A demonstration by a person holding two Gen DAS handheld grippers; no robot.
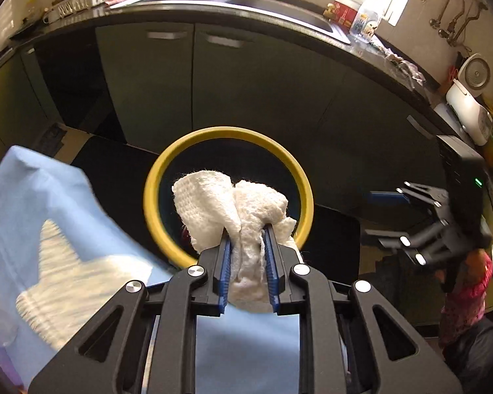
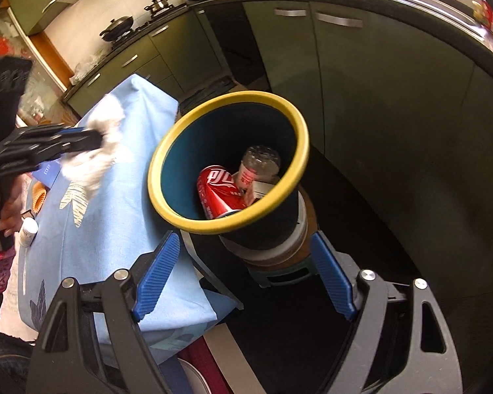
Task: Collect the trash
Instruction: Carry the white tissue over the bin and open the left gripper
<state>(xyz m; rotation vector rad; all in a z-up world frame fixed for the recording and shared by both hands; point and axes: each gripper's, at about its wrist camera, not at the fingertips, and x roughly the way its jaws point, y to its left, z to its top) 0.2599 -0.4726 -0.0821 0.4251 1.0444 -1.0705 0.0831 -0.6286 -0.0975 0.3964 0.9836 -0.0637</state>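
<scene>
Your left tool (image 1: 248, 262) is clamped tight on a crumpled white paper towel (image 1: 233, 207), its blue pads (image 1: 225, 269) pressing in from both sides, with most of the wad bulging out past the fingertips. From the left wrist view the towel sits in line with the mouth of the trash bin (image 1: 228, 133), covering the lower part of the opening; whether it is over the bin or short of it cannot be told from that view. From the right wrist view, your left tool (image 2: 95, 139) and the towel (image 2: 105, 144) are over the blue tablecloth (image 2: 115, 229), to the left of the bin and apart from its rim.

Your right tool (image 2: 245, 279) holds nothing, its fingers (image 2: 156, 275) spread wide, and it points at the bin (image 2: 226, 226) from just beside the table edge. The bin is dark with a yellow rim, and it stands on a round stool-like base (image 2: 279, 259) next to the table.

Inside the bin lie a red soda can (image 2: 220, 190) and a clear plastic bottle (image 2: 258, 164) with a red-and-white label, leaning against each other.

On the tablecloth, near its left edge, a small white bottle (image 2: 28, 229) lies beside an orange ridged item (image 2: 39, 197).

Beyond the bin stand dark green kitchen cabinets (image 1: 246, 98) under a black counter with a sink (image 1: 272, 1).
</scene>
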